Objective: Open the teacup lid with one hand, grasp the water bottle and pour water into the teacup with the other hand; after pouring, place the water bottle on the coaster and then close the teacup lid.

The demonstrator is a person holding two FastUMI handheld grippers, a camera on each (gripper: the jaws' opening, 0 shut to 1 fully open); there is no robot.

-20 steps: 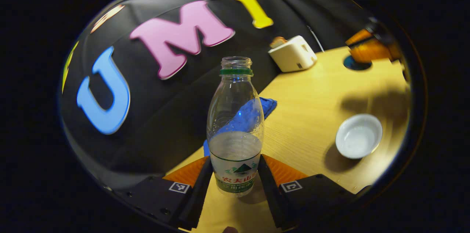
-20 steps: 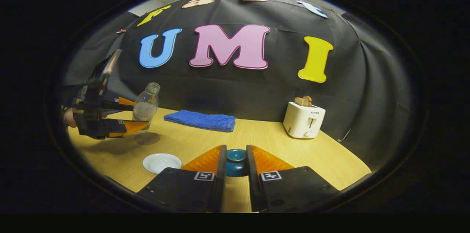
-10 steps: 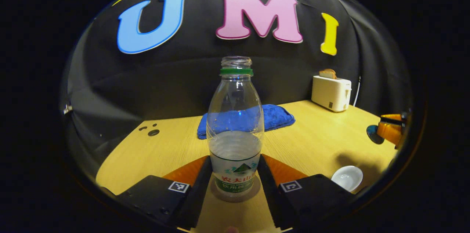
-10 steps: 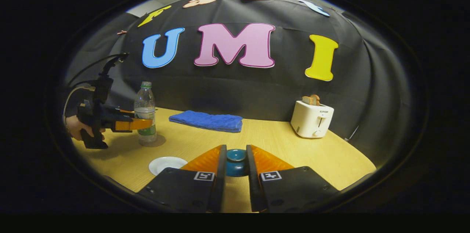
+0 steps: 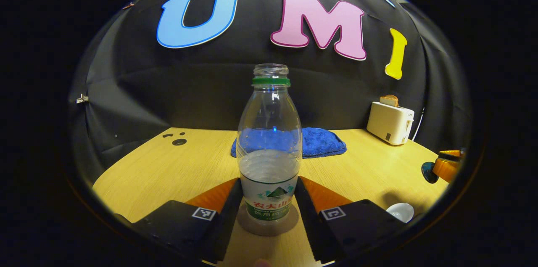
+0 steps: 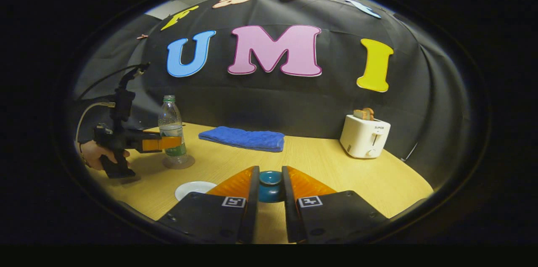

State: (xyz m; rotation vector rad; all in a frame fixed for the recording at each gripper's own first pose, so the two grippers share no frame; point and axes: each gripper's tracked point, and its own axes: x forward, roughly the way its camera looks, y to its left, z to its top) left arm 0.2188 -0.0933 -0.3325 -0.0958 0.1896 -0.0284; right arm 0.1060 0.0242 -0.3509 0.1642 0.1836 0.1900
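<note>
A clear water bottle (image 5: 269,153), uncapped and part full, stands upright on a round brown coaster (image 5: 267,226). My left gripper (image 5: 269,210) is shut on its labelled lower body. In the right gripper view, the bottle (image 6: 171,130), the coaster (image 6: 178,162) and the left gripper (image 6: 162,144), held by a hand (image 6: 94,155), are at the far left. My right gripper (image 6: 269,191) is shut on the knob of a teal teacup lid (image 6: 270,187), held above the table. The white teacup (image 6: 194,187) sits uncovered, left of that gripper; the teacup (image 5: 401,211) shows at lower right in the left gripper view.
A folded blue towel (image 6: 243,138) lies at the back of the wooden table (image 6: 319,166). A white toaster (image 6: 365,136) with bread in it stands at the back right. In the left gripper view the right gripper (image 5: 446,166) shows at the right edge.
The bottle went from tilted and lifted to upright, lowered onto the coaster by the left gripper. The right gripper stayed still with the lid.
</note>
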